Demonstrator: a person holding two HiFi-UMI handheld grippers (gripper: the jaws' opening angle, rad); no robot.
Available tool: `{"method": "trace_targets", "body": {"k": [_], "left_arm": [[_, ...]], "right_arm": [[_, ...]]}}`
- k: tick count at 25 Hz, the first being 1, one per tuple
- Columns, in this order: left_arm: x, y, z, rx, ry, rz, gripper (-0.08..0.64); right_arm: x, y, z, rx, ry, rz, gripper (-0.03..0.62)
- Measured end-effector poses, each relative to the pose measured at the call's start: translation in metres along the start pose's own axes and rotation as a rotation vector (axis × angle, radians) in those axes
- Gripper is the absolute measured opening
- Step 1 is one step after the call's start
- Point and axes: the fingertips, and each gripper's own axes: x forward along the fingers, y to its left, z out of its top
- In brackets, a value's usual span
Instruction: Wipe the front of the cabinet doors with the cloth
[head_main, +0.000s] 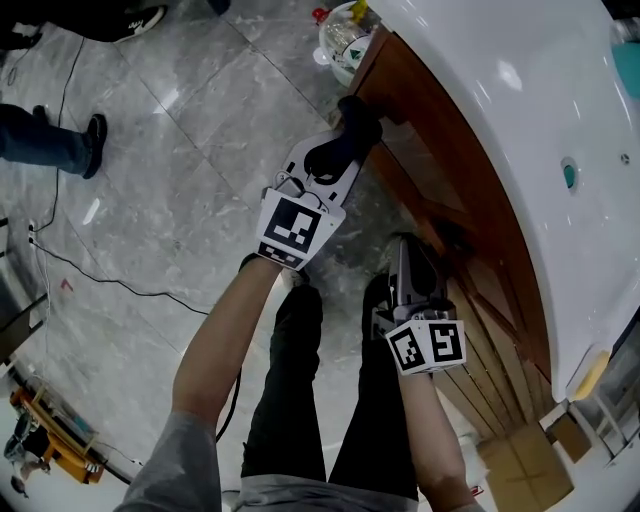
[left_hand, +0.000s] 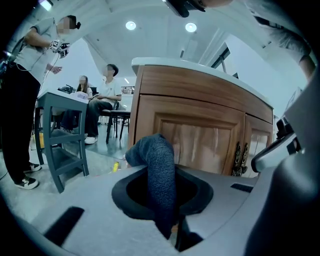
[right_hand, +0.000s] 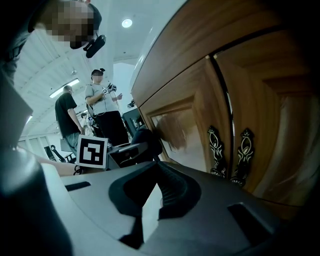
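Cabinet front under wiping, three views. The left gripper (head_main: 338, 150) has its jaws clamped on the cloth (head_main: 358, 122), which it presses to the upper edge of the wooden cabinet door (head_main: 440, 240), just under the white countertop (head_main: 500, 90); the right gripper (head_main: 404, 248) hangs near the door further along, its jaws brought together at the tips with nothing between them.

Handling: the cloth is a dark, knitted fabric, judged light, soft and limp; it droops over the jaw tips in a thick fold, so it should mould to the raised panel frame and shed little force onto the wood; a hold on a bunched fold, as here, seems apt, since a single thin edge could slip out under drag; the door, varnished and reflective, probably lets the cloth slide easily.

Views compared: the head view alone shows both grippers, the person's arms and the marble floor (head_main: 180, 150); the left gripper view alone shows the knit texture of the cloth and the clamp on it, with seated and standing bystanders beyond a grey table (left_hand: 60, 130); the right gripper view alone shows the ornate paired handles (right_hand: 230, 152) at close range, and the left gripper from the side with the cloth against the door.
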Motion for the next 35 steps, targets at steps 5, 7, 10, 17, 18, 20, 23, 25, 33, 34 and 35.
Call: {"method": "trace_targets", "body": {"k": [5,7,10,17,18,20,23,25,33,34,35], "left_arm": [[0.013,0.013,-0.007,0.035,0.027,-0.003,0.067],[0.018,0.016,-0.007,0.049,0.033,-0.008,0.067],[0.024,0.018,-0.008,0.044,0.036,-0.020,0.067],[0.029,0.019,-0.008,0.048,0.046,-0.043,0.067],[0.029,0.018,-0.008,0.050,0.048,-0.047,0.067],[0.030,0.016,-0.007,0.050,0.053,-0.053,0.067],[0.030,0.012,-0.007,0.034,0.054,-0.060,0.067],[0.030,0.009,-0.006,0.016,0.050,-0.062,0.067],[0.034,-0.013,-0.005,0.002,0.047,-0.092,0.066],[0.034,-0.014,-0.005,-0.003,0.047,-0.092,0.066],[0.034,-0.016,-0.006,-0.008,0.047,-0.094,0.066]], "right_arm": [[0.010,-0.001,0.001,0.003,0.004,-0.002,0.009],[0.011,-0.003,0.001,0.011,0.006,-0.010,0.009],[0.012,-0.005,0.001,0.021,0.012,-0.017,0.011],[0.017,-0.007,0.000,0.023,0.024,-0.015,0.009],[0.018,-0.007,0.000,0.024,0.024,-0.016,0.009],[0.018,-0.009,-0.001,0.029,0.025,-0.017,0.009],[0.018,-0.008,-0.004,0.036,0.031,-0.017,0.009],[0.018,-0.005,-0.006,0.036,0.035,-0.012,0.009],[0.009,-0.009,-0.008,0.028,0.041,-0.004,0.009],[0.008,-0.010,-0.008,0.029,0.040,-0.006,0.009],[0.007,-0.011,-0.009,0.029,0.040,-0.008,0.009]]}}
